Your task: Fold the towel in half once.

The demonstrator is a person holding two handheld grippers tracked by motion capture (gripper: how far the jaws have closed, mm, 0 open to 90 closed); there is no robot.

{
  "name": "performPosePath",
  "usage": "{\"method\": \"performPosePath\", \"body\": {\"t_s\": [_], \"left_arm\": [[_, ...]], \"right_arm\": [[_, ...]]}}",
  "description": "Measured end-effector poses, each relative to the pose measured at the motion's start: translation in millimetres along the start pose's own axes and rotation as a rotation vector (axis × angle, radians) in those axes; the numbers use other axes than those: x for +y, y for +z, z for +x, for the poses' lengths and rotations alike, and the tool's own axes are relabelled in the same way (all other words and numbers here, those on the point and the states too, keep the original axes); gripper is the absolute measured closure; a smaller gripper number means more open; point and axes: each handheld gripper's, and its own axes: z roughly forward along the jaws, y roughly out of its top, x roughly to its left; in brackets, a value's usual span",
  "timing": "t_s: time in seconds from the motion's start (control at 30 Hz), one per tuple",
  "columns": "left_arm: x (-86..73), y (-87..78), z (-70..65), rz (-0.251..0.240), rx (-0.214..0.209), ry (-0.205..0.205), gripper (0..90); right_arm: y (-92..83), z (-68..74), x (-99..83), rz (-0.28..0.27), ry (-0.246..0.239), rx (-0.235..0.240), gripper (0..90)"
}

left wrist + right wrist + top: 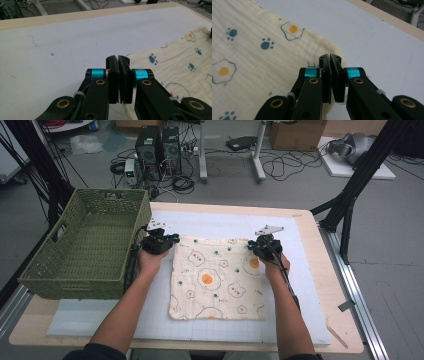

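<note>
A cream cloth [215, 277] printed with fried eggs and blue paw prints lies flat on the white mat [225, 222]. My left gripper [172, 240] sits at the cloth's far left corner. In the left gripper view its jaws [118, 58] are pressed together where the cloth [180, 57] edge runs in under them. My right gripper [251, 246] sits at the far right corner. In the right gripper view its jaws [329, 57] are closed over the rounded corner of the cloth [262, 50]. The pinched fabric itself is hidden by the pads.
A green woven basket [80, 285] stands empty at the table's left, close beside my left hand. The mat covers most of the wooden tabletop [310, 245]. Beyond the far edge are computer towers [157, 147], cables and a black stand [350, 195] on the floor.
</note>
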Motion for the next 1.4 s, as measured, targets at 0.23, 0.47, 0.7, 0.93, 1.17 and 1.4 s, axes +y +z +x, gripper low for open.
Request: {"method": "performPosePath", "body": {"t_s": [0.23, 0.47, 0.7, 0.93, 1.17, 1.4], "left_arm": [[-1.2, -13.0, -10.6, -0.013, -0.052, 0.021, 86.7], [-8.9, -33.6, -21.3, -0.055, -0.073, 0.035, 86.7], [-13.0, -56.2, -35.3, -0.080, -0.114, 0.066, 86.7], [-22.6, -78.5, -42.3, -0.095, -0.140, 0.081, 86.7], [-45.3, -95.7, -53.3, -0.087, -0.184, 0.089, 86.7], [-62.0, -110.4, -62.4, -0.072, -0.218, 0.109, 86.7]], "right_arm": [[-15.2, 5.8, -2.6, -0.037, -0.011, 0.032, 88.1], [-35.6, 13.7, -10.5, -0.068, -0.034, 0.056, 88.1], [-58.8, 24.5, -13.3, -0.095, -0.061, 0.078, 88.1], [-82.4, 35.5, -26.2, -0.135, -0.054, 0.087, 88.1], [-102.4, 50.6, -46.9, -0.144, -0.069, 0.099, 88.1], [-110.4, 63.3, -70.6, -0.132, -0.074, 0.128, 88.1]]}}
